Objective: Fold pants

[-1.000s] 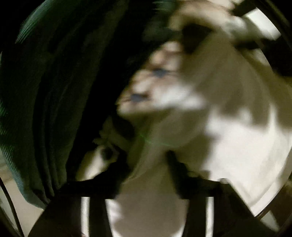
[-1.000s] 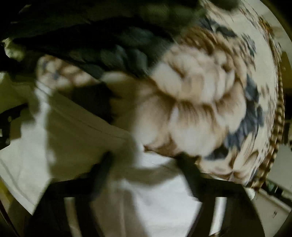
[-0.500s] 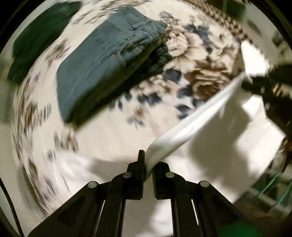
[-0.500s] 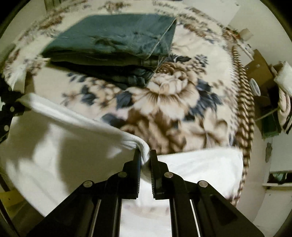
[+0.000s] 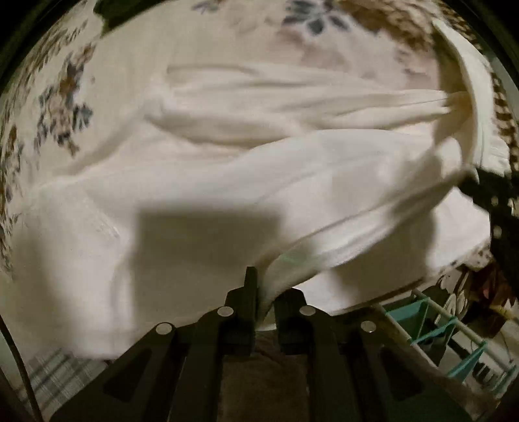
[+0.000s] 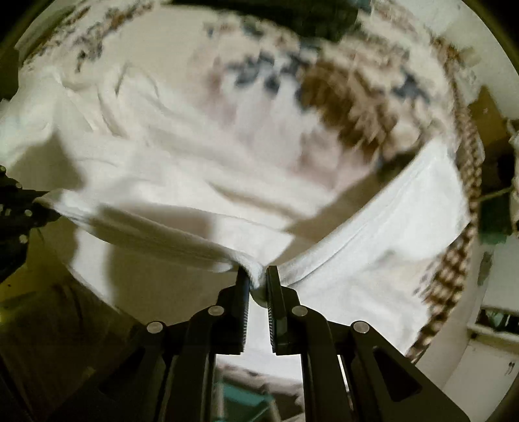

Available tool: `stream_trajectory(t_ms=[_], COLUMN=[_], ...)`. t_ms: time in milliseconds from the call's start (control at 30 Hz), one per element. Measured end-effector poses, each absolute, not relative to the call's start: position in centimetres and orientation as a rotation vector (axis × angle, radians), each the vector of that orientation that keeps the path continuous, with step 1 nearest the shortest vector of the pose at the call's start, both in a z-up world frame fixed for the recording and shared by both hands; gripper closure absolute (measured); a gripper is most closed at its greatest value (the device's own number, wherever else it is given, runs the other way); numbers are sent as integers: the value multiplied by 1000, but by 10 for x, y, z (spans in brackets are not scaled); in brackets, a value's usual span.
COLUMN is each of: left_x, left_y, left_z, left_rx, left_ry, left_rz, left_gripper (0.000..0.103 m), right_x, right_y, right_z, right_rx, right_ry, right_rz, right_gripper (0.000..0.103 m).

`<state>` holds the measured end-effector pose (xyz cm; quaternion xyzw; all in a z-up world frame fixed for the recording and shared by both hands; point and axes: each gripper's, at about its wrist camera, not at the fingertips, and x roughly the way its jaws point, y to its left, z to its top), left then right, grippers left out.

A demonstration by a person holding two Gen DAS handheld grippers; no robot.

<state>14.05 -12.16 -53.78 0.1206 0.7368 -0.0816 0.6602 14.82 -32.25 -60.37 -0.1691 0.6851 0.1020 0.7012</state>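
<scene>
White pants (image 5: 246, 181) lie spread and rumpled on a floral blanket (image 5: 61, 107). My left gripper (image 5: 264, 292) is shut on a bunched edge of the pants near the blanket's front edge. My right gripper (image 6: 258, 279) is shut on another part of the same edge of the white pants (image 6: 181, 168). The edge stretches between the two grippers. The right gripper also shows at the right of the left wrist view (image 5: 486, 194), and the left gripper at the left of the right wrist view (image 6: 19, 207).
The floral blanket (image 6: 340, 97) has a brown checked border (image 6: 467, 155). A dark folded garment (image 6: 292, 16) lies at its far side. A teal and white rack (image 5: 434, 328) stands beside the bed at lower right. Room clutter (image 6: 496, 220) is at the right.
Both grippers have come down and back toward the front edge with the pants. The white fabric now lies spread across the blanket, and the folded dark garment has moved to the top of view.
</scene>
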Motion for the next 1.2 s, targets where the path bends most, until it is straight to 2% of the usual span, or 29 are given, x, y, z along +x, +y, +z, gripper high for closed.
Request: stream_trajectory(t_ms=[67, 100, 133, 167, 200, 233, 267, 333, 433, 733, 833, 900, 933, 967, 1033, 1200], left_x=[139, 141, 144, 146, 149, 153, 157, 172, 203, 277, 291, 293, 294, 294, 292, 278], left_y=[-114, -107, -100, -97, -92, -86, -84, -77, -77, -122, -135, -141, -143, -145, -149, -158], left_z=[-536, -532, -525, -520, -512, -501, -492, -467, -454, -461, -461, -460, -460, -460, -462, -474], left_rx=[221, 167, 135, 127, 113, 100, 109, 156, 140, 135, 153, 172, 176, 181, 198, 239], left_ry=[1699, 1699, 1693, 1689, 1677, 1655, 1634, 1524, 1457, 1359, 1346, 1340, 1342, 1344, 1358, 1402], left_rz=[-174, -164, -151, -139, -121, -95, -72, 22, 76, 98, 79, 72, 64, 63, 60, 47], left_gripper=[86, 80, 74, 55, 25, 14, 10, 10, 9, 9, 9, 9, 9, 9, 9, 9], right_x=[144, 142, 143, 144, 146, 148, 151, 159, 181, 295, 311, 313, 311, 308, 296, 229], right_y=[-321, -322, -326, -332, -337, -342, -350, -371, -407, -485, -484, -477, -472, -469, -467, -490], right_z=[-618, -622, -622, -617, -610, -603, -593, -571, -556, -615, -638, -643, -642, -638, -630, -568], right_rx=[-360, -319, -255, -175, -97, -44, 26, 170, 266, 247, 271, 259, 227, 205, 218, 388], right_ry=[1588, 1632, 1655, 1666, 1672, 1674, 1667, 1637, 1597, 1553, 1587, 1587, 1575, 1551, 1520, 1383], right_rz=[238, 249, 257, 266, 270, 265, 246, 183, 10, -308, -335, -337, -340, -348, -349, -461], right_gripper=[82, 76, 60, 41, 30, 14, 11, 11, 11, 11, 11, 18, 32, 63, 92, 94])
